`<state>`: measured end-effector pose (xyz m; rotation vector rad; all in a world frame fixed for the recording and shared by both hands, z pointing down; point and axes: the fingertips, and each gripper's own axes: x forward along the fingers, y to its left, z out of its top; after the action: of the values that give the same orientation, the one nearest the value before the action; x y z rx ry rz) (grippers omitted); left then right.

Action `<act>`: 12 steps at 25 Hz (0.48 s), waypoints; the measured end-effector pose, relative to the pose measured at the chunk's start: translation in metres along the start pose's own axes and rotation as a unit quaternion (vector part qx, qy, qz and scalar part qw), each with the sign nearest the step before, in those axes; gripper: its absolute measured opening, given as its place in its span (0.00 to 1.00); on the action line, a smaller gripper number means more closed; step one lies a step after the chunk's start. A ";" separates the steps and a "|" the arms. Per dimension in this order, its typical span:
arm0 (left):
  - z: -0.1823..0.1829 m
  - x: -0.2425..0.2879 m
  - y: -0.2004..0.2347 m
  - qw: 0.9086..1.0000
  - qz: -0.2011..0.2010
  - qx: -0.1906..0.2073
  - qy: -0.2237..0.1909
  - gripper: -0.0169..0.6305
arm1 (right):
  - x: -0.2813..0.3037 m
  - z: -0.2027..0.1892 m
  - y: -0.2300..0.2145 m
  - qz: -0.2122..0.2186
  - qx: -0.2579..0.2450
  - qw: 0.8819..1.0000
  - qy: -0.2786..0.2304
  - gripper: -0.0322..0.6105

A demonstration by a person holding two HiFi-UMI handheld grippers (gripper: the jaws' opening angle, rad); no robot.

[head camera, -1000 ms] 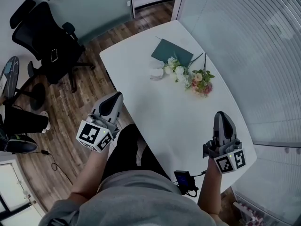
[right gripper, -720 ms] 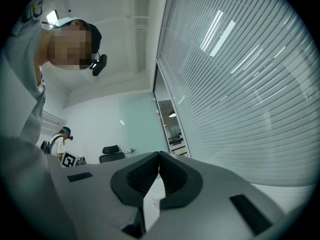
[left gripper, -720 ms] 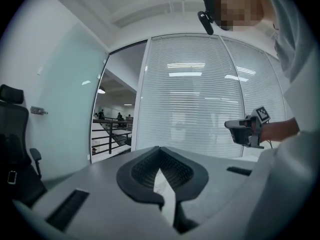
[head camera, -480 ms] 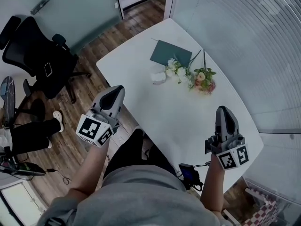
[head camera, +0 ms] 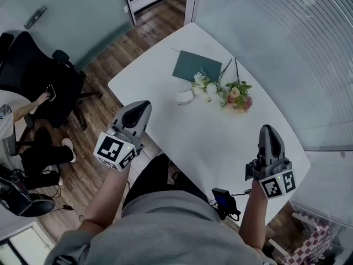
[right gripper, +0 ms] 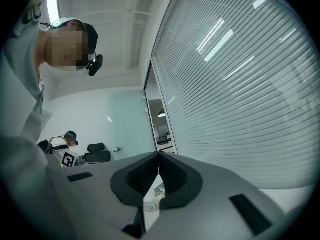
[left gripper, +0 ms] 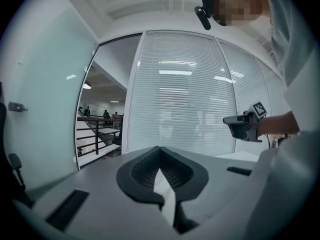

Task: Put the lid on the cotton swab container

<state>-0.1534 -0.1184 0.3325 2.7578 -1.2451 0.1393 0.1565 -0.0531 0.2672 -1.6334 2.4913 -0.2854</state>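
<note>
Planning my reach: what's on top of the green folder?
Only the bouquet overlaps the green folder, white blossoms on its near edge; anything beneath the folder is hidden.

White table on wood plank floor. Glass wall with blinds right of table, black office chair left of it, pale green wall beyond its far-left corner.

Smooth white counter, matt with faint sheen. Off its 10 o'clock edge, floor of brown wood planks, satin. At 12 o'clock, dark green sheet, flat, matt; paper or card, cannot tell. Shell of left gripper grey matt plastic; fingers faced with black ribbed pads.
</note>
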 end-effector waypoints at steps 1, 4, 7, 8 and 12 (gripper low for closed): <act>-0.001 0.005 0.001 1.000 -0.004 0.000 0.002 0.04 | 0.002 0.000 -0.002 -0.003 0.001 1.000 0.000 0.09; -0.006 0.016 0.006 1.000 -0.013 0.002 0.008 0.04 | 0.010 -0.004 -0.006 -0.007 0.005 1.000 0.003 0.09; -0.011 0.025 0.007 1.000 -0.021 0.003 0.013 0.04 | 0.015 -0.008 -0.008 -0.012 0.009 1.000 0.008 0.09; -0.012 0.028 0.008 1.000 -0.024 0.003 0.017 0.04 | 0.017 -0.009 -0.010 -0.014 0.011 1.000 0.009 0.09; -0.019 0.037 0.012 0.999 -0.030 0.007 0.029 0.04 | 0.027 -0.015 -0.015 -0.017 0.015 1.000 0.014 0.09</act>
<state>-0.1384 -0.1512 0.3567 2.7788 -1.1498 0.2208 0.1557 -0.0821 0.2844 -1.6734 2.4686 -0.3486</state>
